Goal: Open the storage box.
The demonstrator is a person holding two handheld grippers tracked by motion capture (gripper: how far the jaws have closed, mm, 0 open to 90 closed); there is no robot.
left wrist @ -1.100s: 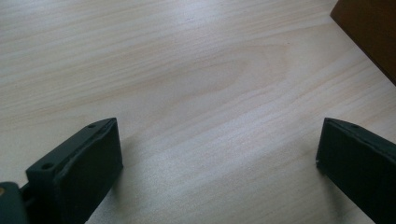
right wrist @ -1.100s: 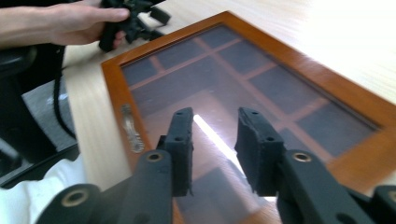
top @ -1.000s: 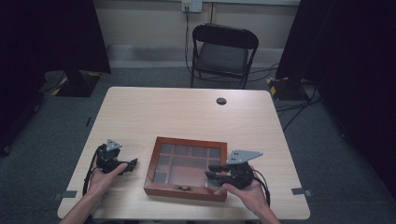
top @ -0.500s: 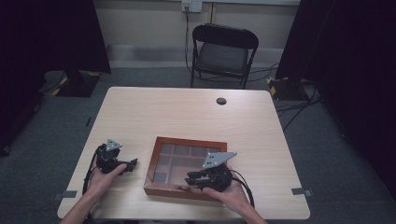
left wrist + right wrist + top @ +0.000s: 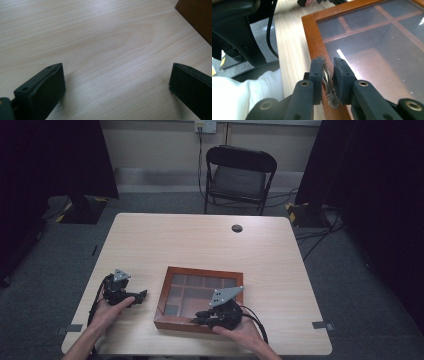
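Right gripper (image 5: pixel 327 75) pinches a thin, scalloped metal clasp (image 5: pixel 327 82) on the glass-topped wooden box (image 5: pixel 310 35) rim; left gripper (image 5: pixel 116 82) gapes wide over pale woodgrain table (image 5: pixel 100 37), box corner beyond its right jaw

Both grippers are black, the left gripper (image 5: pixel 142 294) and the right gripper (image 5: pixel 196 319) each with a grey three-cornered plate on top, round screw holes, a black cable, and a white sleeve (image 5: pixel 239 98) nearby.

table (image 5: pixel 200 245): pale matt wood | box (image 5: pixel 310 32): glossy reddish wood, glass lid | fingers (image 5: pixel 47 87): matt black
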